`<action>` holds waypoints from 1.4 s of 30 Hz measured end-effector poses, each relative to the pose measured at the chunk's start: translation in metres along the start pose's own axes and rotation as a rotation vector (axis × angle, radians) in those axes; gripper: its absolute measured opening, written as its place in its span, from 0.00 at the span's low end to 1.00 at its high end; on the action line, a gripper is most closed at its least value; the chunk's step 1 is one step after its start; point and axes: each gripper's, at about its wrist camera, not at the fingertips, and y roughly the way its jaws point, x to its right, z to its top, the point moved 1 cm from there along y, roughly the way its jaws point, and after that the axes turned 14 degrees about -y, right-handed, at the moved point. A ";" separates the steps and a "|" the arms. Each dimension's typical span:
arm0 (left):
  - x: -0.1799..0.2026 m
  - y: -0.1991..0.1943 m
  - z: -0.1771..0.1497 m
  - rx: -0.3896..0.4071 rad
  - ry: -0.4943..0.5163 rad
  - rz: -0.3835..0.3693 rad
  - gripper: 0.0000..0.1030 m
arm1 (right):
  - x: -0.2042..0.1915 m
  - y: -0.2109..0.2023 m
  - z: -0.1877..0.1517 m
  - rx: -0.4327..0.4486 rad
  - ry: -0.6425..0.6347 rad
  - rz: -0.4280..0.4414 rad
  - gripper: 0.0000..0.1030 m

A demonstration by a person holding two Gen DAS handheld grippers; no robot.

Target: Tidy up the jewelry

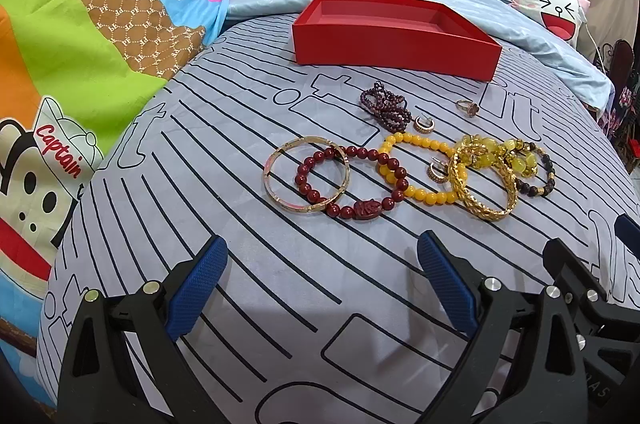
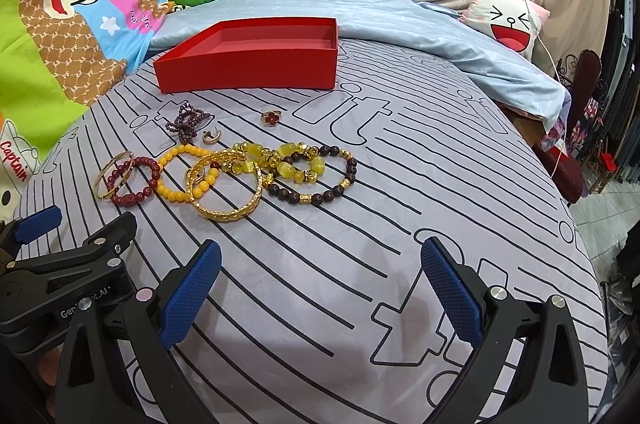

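While both claws hang wide open over a grey, black-lined bedsheet (image 1: pixel 224 152), nothing sits between their ridged blue pads. The left gripper (image 1: pixel 322 264) and the right gripper (image 2: pixel 320 264) hold nothing, side by side above the near cloth.

Jewelry lies loose in a row beyond them. A flat gold bangle (image 1: pixel 306 180) overlaps a dark red bead bracelet (image 1: pixel 352 184) with one carved oblong bead. Beside it a smooth yellow bead bracelet (image 1: pixel 416 168) rings a small hoop earring (image 1: pixel 436 171). A woven-textured gold bangle (image 2: pixel 226 184) leans on a tangle of glassy yellow-green beads (image 2: pixel 280 160), and a brown wooden bead bracelet (image 2: pixel 316 178) with gold spacers touches that tangle.

Farther back lie a heaped purple bead strand (image 1: pixel 386 108), a second hoop earring (image 1: pixel 424 124) and a gold ring (image 2: pixel 273 117) with a red clover face.

Behind everything stands a shallow red cardboard box (image 2: pixel 248 68), open-topped; its visible floor is bare, though the near wall hides part of it. A pale blue blanket (image 2: pixel 440 36) bunches behind it, and a laughing cartoon cushion (image 2: pixel 506 18) sits at the far right.
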 end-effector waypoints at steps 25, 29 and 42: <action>0.001 0.003 -0.001 -0.010 0.009 0.018 0.88 | 0.003 0.004 0.000 -0.019 0.006 0.018 0.94; 0.000 0.004 -0.001 -0.019 0.014 0.027 0.88 | 0.002 0.006 0.000 -0.023 0.008 0.023 0.94; 0.001 0.005 0.000 -0.043 0.019 0.034 0.88 | 0.002 0.007 0.000 -0.028 0.013 0.028 0.94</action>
